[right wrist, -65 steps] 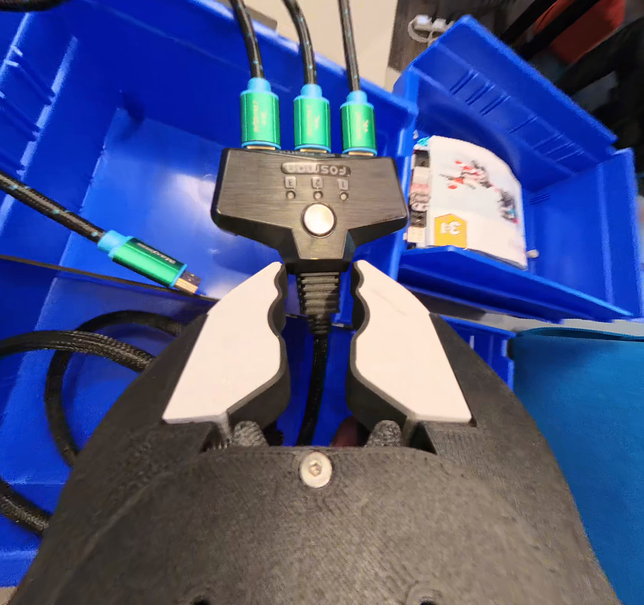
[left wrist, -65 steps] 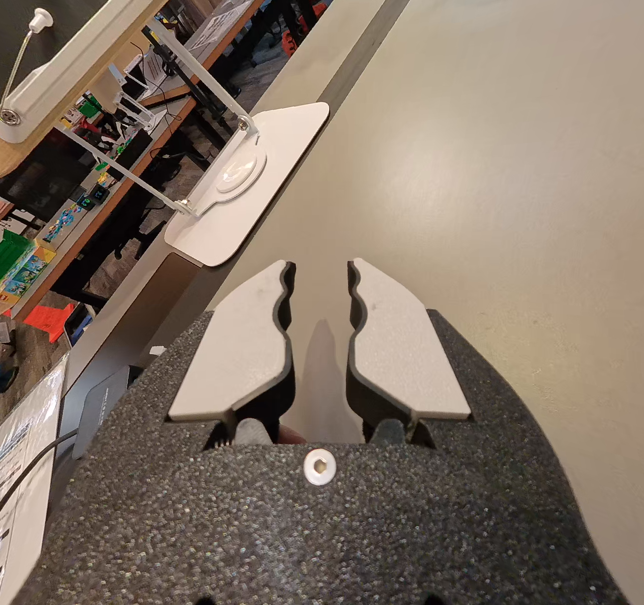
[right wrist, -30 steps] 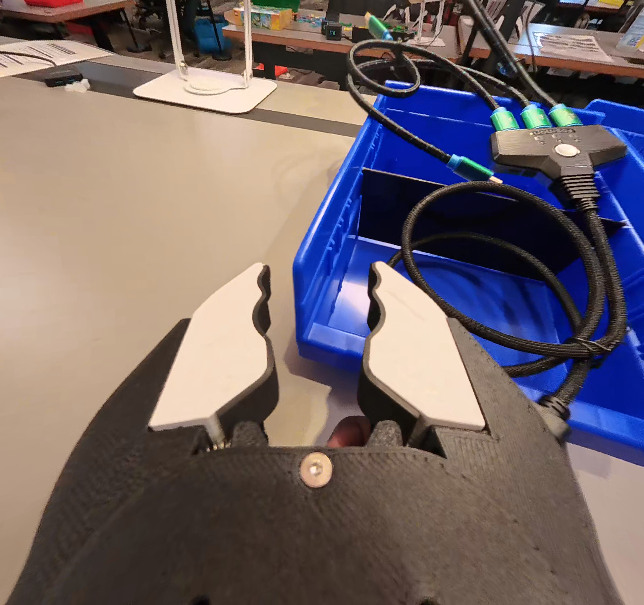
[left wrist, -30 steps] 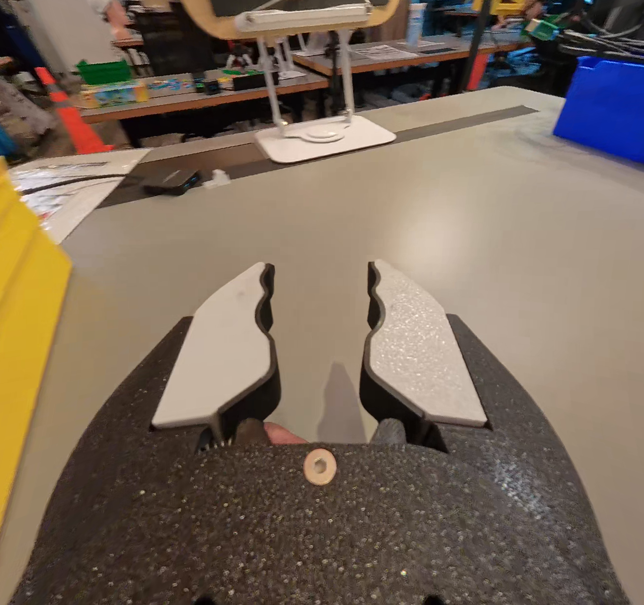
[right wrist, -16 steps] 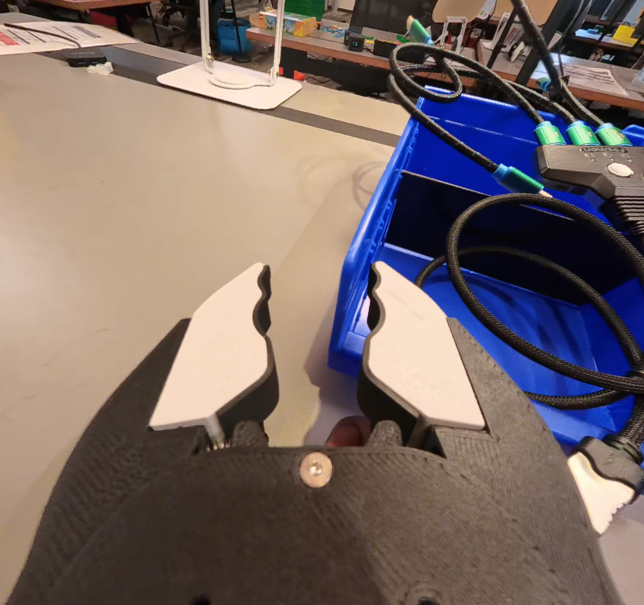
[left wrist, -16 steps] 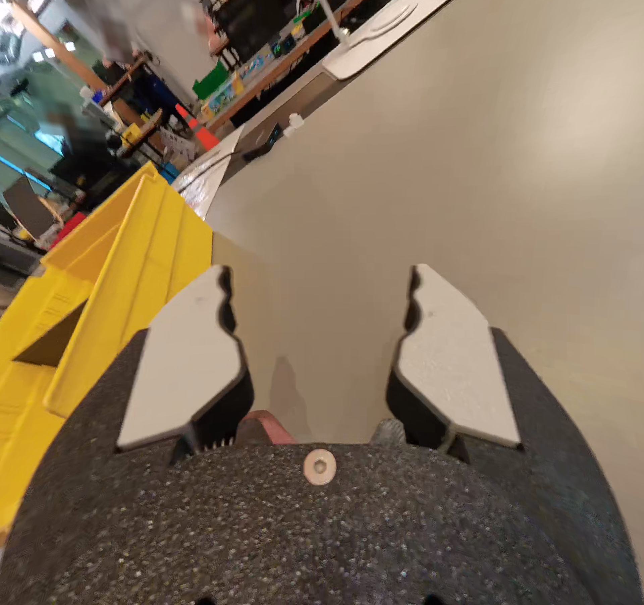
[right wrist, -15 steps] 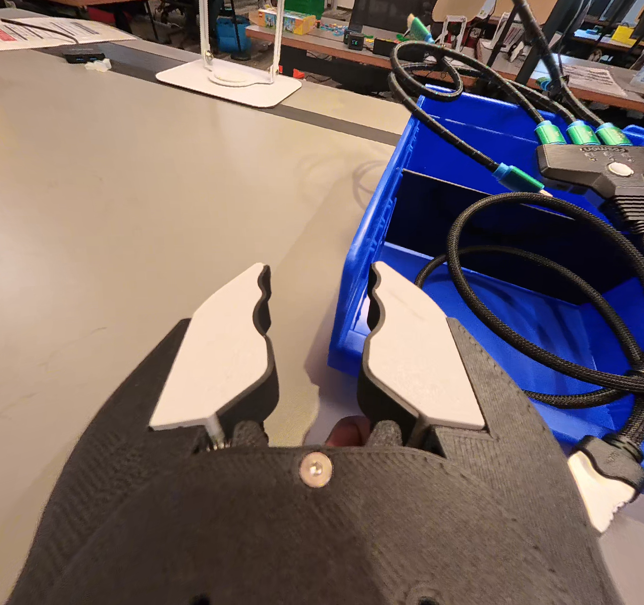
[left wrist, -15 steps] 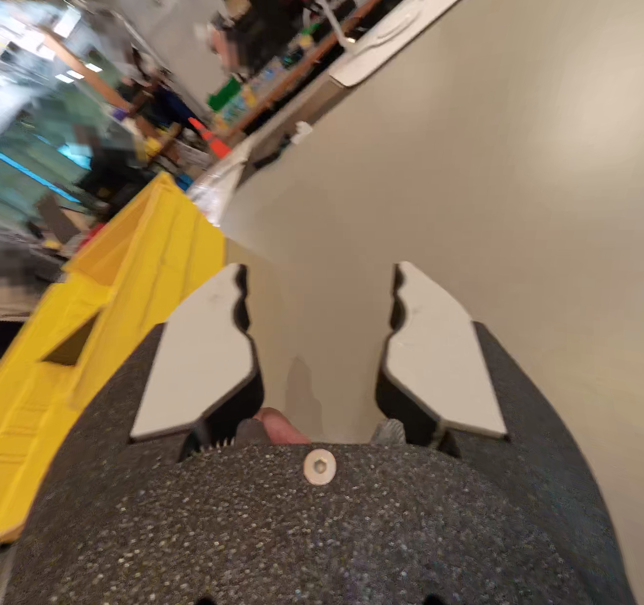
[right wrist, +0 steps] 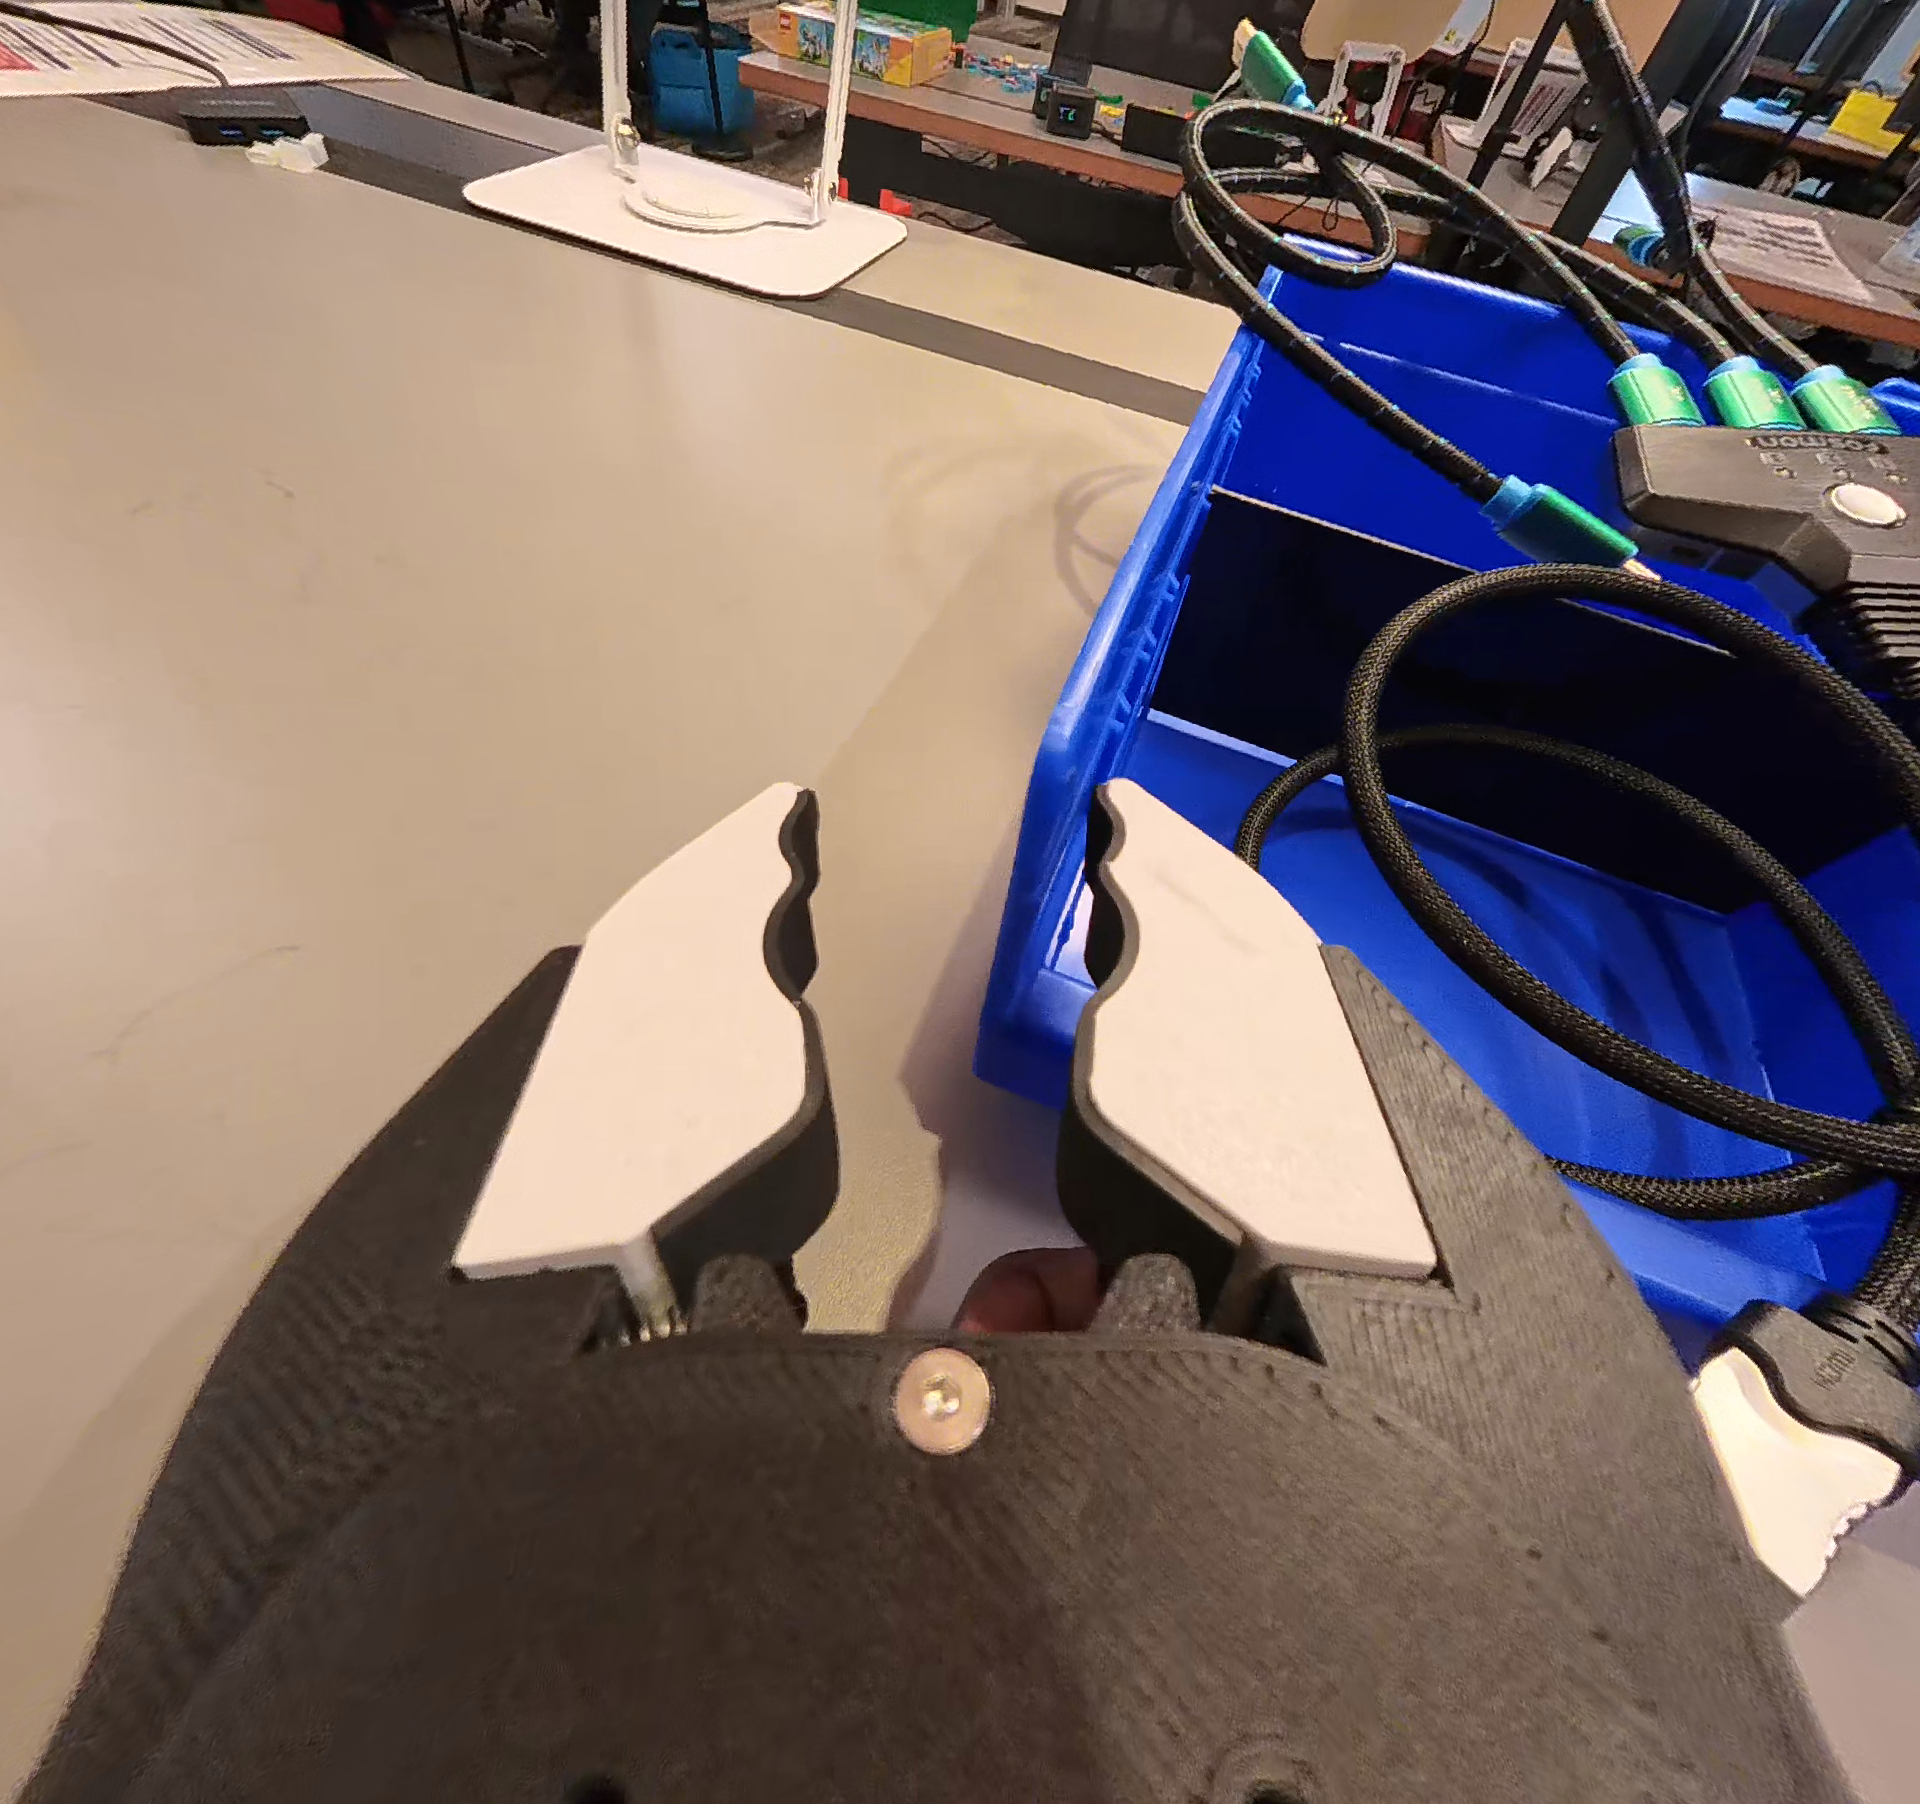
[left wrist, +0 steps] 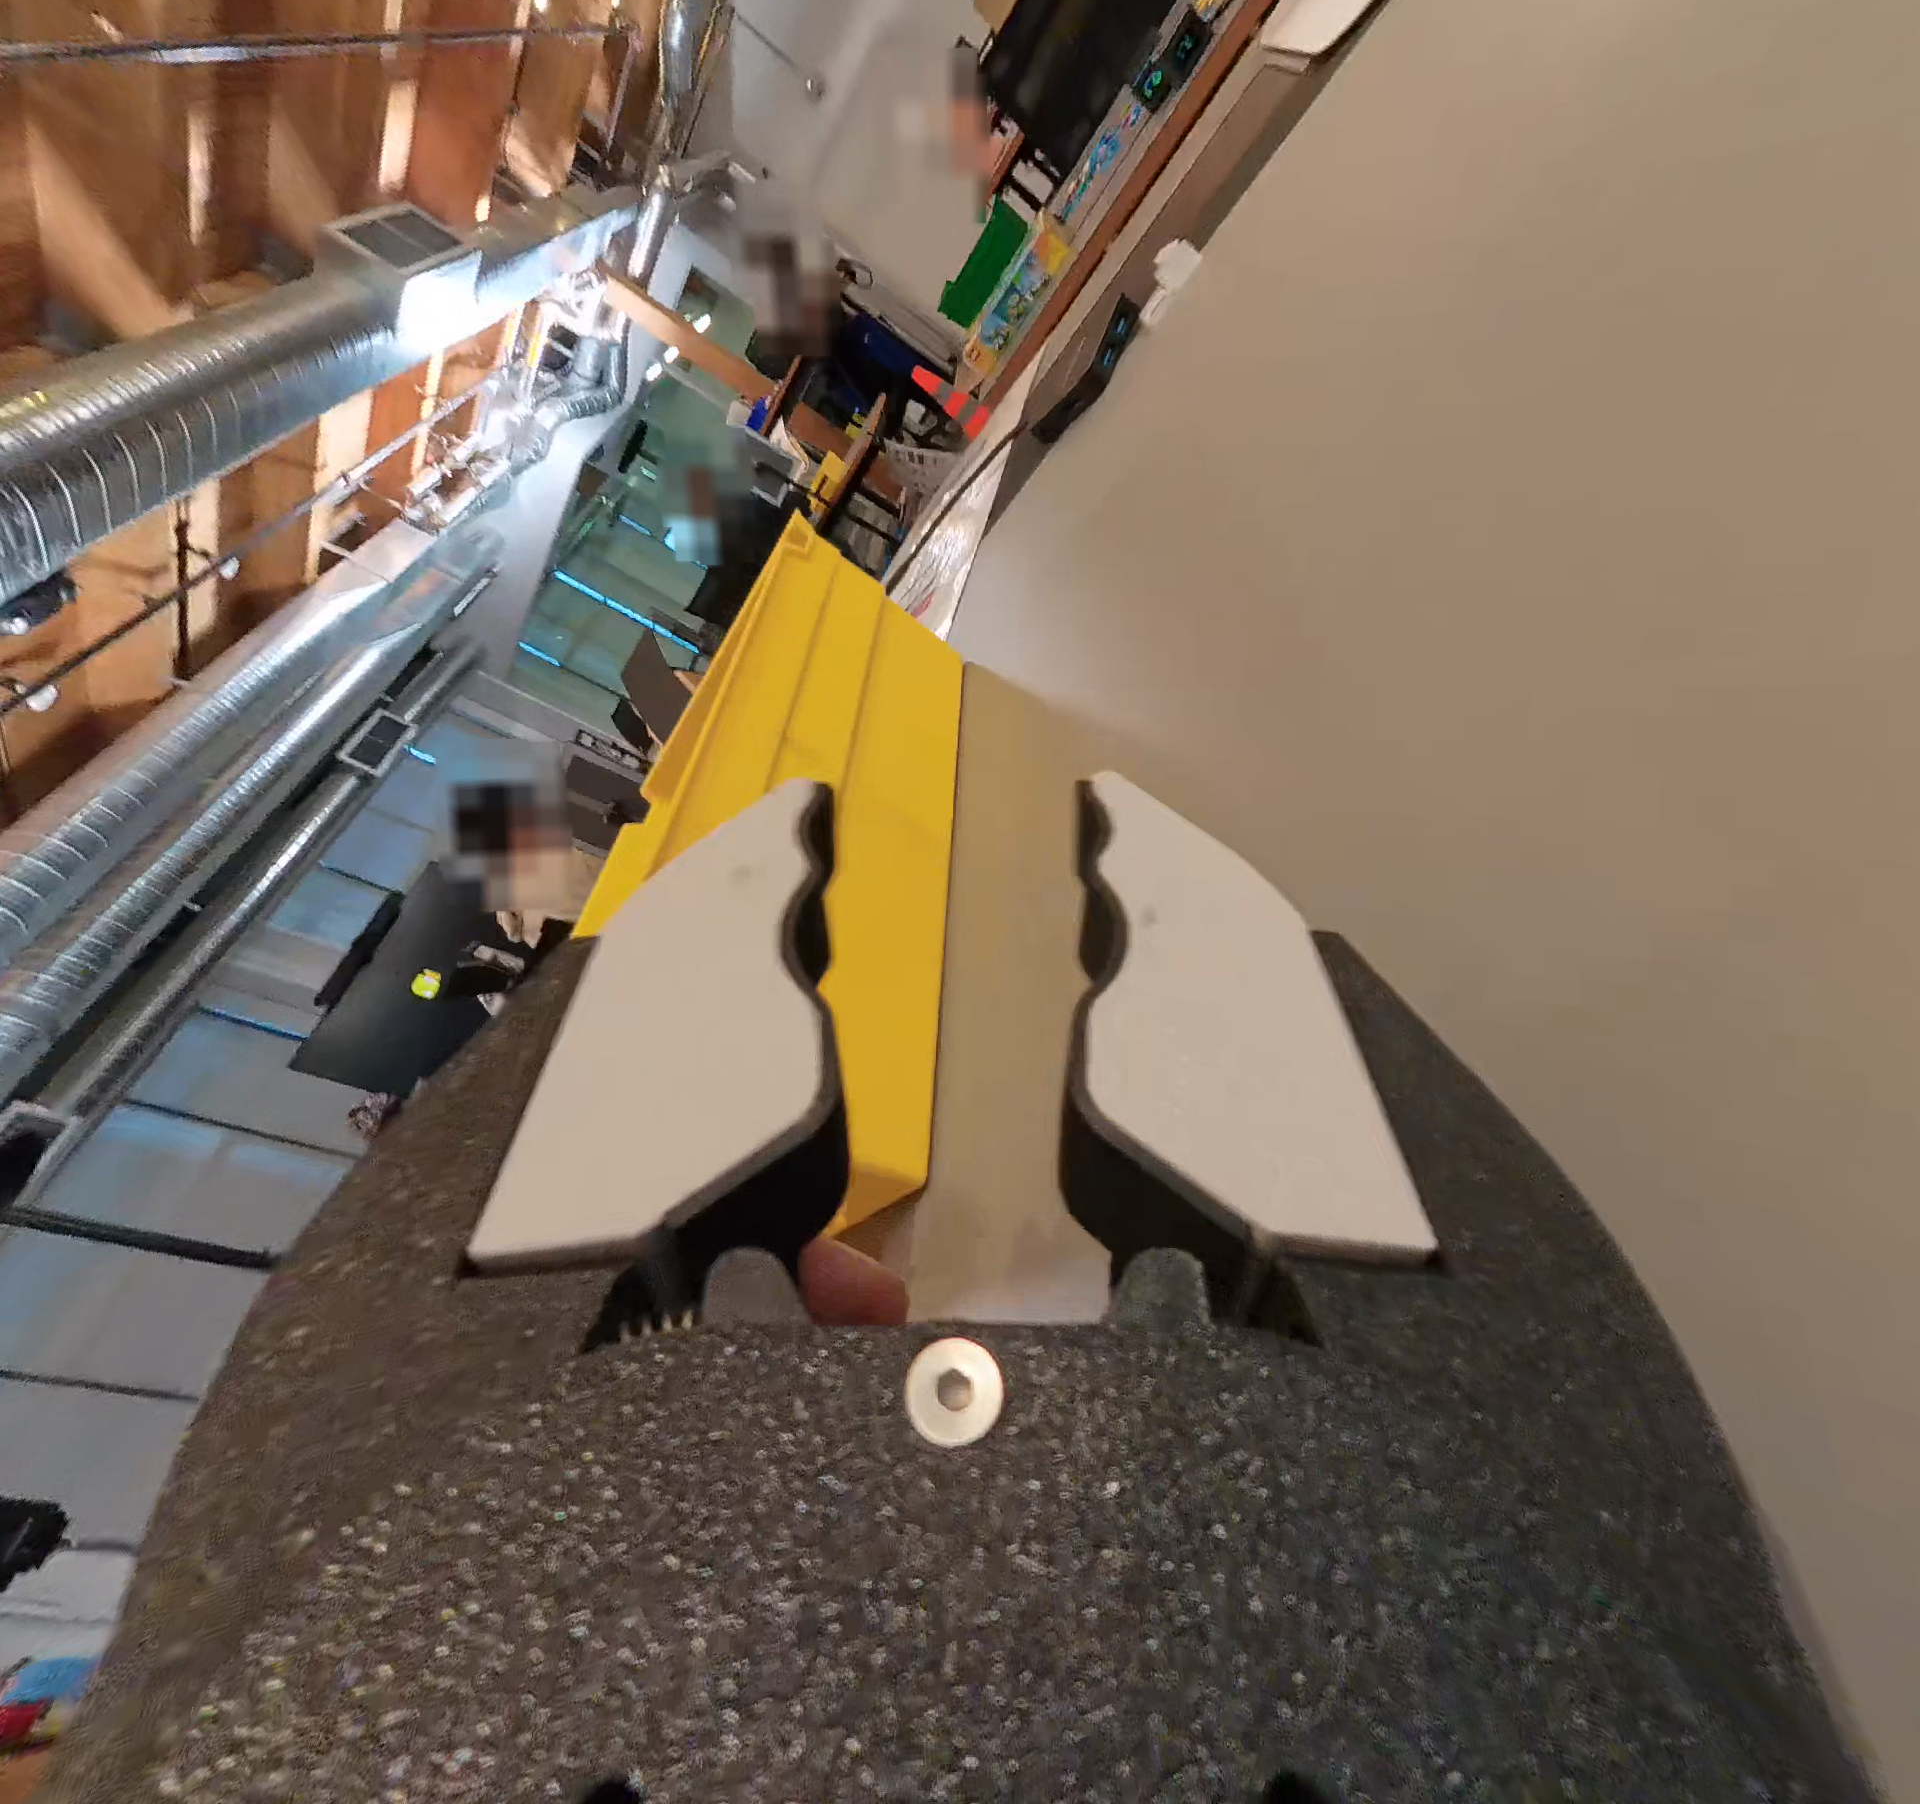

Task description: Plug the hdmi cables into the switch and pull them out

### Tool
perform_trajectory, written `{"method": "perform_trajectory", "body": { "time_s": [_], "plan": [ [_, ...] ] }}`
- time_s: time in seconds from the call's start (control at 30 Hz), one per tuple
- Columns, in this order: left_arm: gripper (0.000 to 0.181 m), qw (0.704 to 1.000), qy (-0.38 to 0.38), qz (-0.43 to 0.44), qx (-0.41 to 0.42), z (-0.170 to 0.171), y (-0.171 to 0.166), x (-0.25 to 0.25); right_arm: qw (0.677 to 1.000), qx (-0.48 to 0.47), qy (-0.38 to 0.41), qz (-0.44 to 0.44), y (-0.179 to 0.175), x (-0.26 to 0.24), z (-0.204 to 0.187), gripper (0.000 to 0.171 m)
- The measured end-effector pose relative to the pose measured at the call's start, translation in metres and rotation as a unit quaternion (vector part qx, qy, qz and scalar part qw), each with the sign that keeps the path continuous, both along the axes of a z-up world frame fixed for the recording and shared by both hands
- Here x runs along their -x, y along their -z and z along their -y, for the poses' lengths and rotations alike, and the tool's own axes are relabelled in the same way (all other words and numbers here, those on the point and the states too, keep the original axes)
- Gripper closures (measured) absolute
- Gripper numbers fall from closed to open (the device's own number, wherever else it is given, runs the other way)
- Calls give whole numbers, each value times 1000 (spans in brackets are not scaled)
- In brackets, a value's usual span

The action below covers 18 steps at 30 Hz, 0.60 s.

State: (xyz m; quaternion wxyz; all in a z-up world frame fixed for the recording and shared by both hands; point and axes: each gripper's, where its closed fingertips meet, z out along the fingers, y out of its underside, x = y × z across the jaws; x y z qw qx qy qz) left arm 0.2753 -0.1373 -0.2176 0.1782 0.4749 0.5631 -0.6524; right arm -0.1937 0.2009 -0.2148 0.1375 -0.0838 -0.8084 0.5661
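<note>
Grey, smooth laminate makes up the table (right wrist: 436,549), matte with faint scuffs. At its far left lie printed sheets (right wrist: 156,45) and a small black hub (right wrist: 244,115); their writing is too small to make out. A flat white stand base (right wrist: 696,227) with two thin uprights sits further along, its top cut off by the frame.

Nearer, the right gripper (right wrist: 951,897) hovers over the table beside the bin's near corner, its pale scalloped fingers (right wrist: 665,1048) set wide apart on a black ridged printed body, with nothing between them.

To the right, a glossy blue plastic bin (right wrist: 1101,757) with a dark divider holds the hdmi cables (right wrist: 1392,819), black braided loops with green metallic plugs. Three plugs sit in the black switch (right wrist: 1787,497), resting across the bin and partly cut off; a fourth plug lies loose just beside it.

In the steeply tilted left wrist view, the left gripper (left wrist: 951,861) is likewise spread and empty, before a yellow ribbed bin (left wrist: 831,705).
</note>
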Motion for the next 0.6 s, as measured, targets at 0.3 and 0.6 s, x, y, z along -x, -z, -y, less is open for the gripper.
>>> {"method": "perform_trajectory", "body": {
  "time_s": [0.3,0.6],
  "plan": [
    [109,998,-53,8,25,15,-2,-19,1000,1,-3,-6,-1,1,1,123],
    [89,991,-120,7,56,33,-11,-45,1000,-2,-3,-11,0,1,1,124]
  ]
}}
